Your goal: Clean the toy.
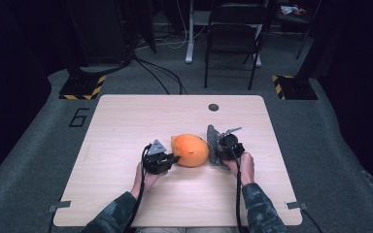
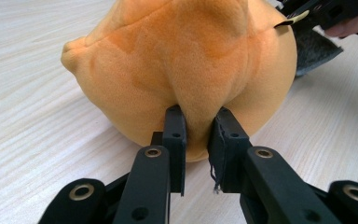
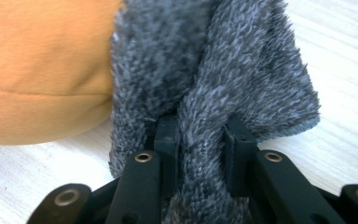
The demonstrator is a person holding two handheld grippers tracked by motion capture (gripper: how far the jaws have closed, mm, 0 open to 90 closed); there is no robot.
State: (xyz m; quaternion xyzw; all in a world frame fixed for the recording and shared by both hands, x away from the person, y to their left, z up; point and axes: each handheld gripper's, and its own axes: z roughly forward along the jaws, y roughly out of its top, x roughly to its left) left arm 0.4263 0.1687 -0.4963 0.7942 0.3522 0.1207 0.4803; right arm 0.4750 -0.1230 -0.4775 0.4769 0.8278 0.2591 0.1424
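Pale wood tabletop, with dark floor and one folding chair behind it, carries one orange plush toy near its middle. One grey fuzzy cloth stands just to the toy's right, touching its side. The left gripper comes at the toy from the left, jaws nearly closed and pinching a fold of orange plush. The right gripper is clamped on a bunched fold of the cloth. The toy lies between the two grippers, its longer side running across the tabletop, so each hand is equally near. The cloth probably has to go leftward onto the toy.
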